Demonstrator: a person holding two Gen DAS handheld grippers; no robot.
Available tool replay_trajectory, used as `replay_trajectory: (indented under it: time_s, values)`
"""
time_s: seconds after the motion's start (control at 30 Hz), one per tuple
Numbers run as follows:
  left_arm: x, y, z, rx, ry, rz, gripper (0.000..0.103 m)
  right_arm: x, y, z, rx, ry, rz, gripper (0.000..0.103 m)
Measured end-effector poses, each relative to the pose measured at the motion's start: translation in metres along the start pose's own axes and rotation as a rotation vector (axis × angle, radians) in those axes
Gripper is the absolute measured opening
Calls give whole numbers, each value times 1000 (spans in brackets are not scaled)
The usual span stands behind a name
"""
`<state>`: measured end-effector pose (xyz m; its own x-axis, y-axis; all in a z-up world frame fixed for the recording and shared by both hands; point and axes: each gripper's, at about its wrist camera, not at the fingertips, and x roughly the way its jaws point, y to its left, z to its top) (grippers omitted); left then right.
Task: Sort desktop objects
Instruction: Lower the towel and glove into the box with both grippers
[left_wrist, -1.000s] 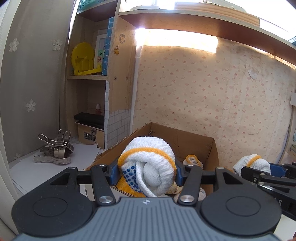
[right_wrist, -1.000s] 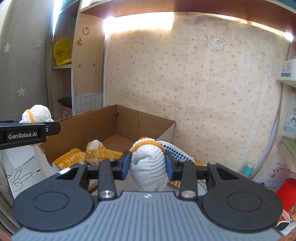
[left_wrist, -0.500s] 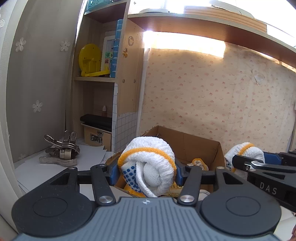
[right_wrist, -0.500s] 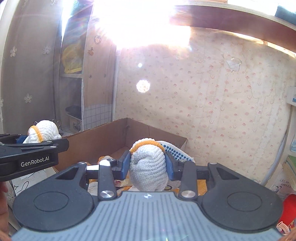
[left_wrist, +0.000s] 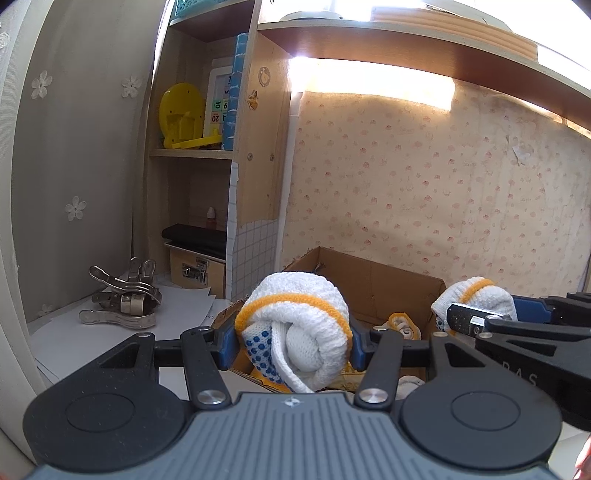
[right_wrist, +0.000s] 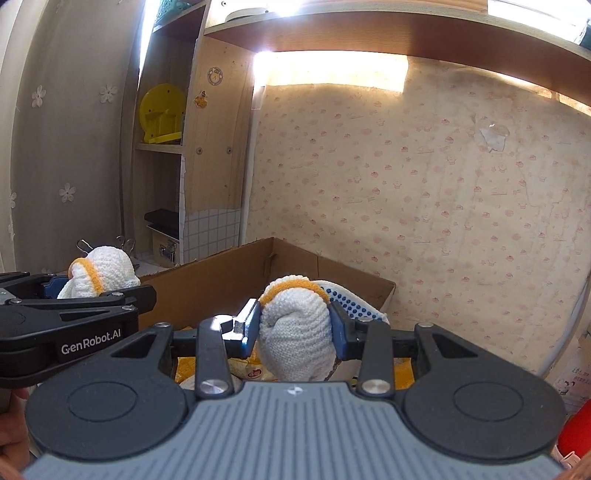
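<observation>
Left wrist view: our left tongs (left_wrist: 291, 341) pinch a rolled white glove with an orange cuff (left_wrist: 295, 328), held above the near edge of the open cardboard box (left_wrist: 373, 280). Right wrist view: our right tongs (right_wrist: 295, 328) are clamped on a second rolled glove (right_wrist: 295, 332) over that box. Metal clips (left_wrist: 123, 299) lie on white paper on the table (left_wrist: 74, 332), beside the shelf unit.

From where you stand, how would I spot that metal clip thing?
Find the wooden shelf unit on the left, then drop to the white paper on the desk in front of it. The clip pile lies there: bare silver metal, left of the cardboard box, the only shiny thing nearby.
</observation>
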<state>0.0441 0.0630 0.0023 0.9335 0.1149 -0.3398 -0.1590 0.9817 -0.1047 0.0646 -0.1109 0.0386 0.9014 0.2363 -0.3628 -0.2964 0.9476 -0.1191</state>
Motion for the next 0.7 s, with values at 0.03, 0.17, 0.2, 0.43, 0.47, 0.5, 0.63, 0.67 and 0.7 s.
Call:
replay_trajectory:
  time_s: [0.03,0.17,0.2,0.43,0.47,0.5,0.63,0.67,0.7]
  values:
    - [1,0,0,0,1,0,57,1,0,0,-1,2,2,39]
    - [4,0,-1,4,7,4,57,5,1,0,-3,8,8,39]
    - [6,1,-1,4,9,5,57,7,2,0,-4,10,10,39]
    - [16,3,-2,11,20,17,57,20,7,-2,-11,33,30,39]
    - [18,4,-2,12,21,18,57,22,8,-2,-12,35,32,39]
    - [19,4,-2,14,22,20,57,24,8,-2,-14,37,35,39]
    - [26,6,-2,18,31,25,57,31,11,0,-15,43,38,39]
    - [28,6,-3,21,34,27,57,32,11,0,-16,43,39,39]
    - [30,6,-3,22,37,27,57,33,11,0,-17,46,38,39]
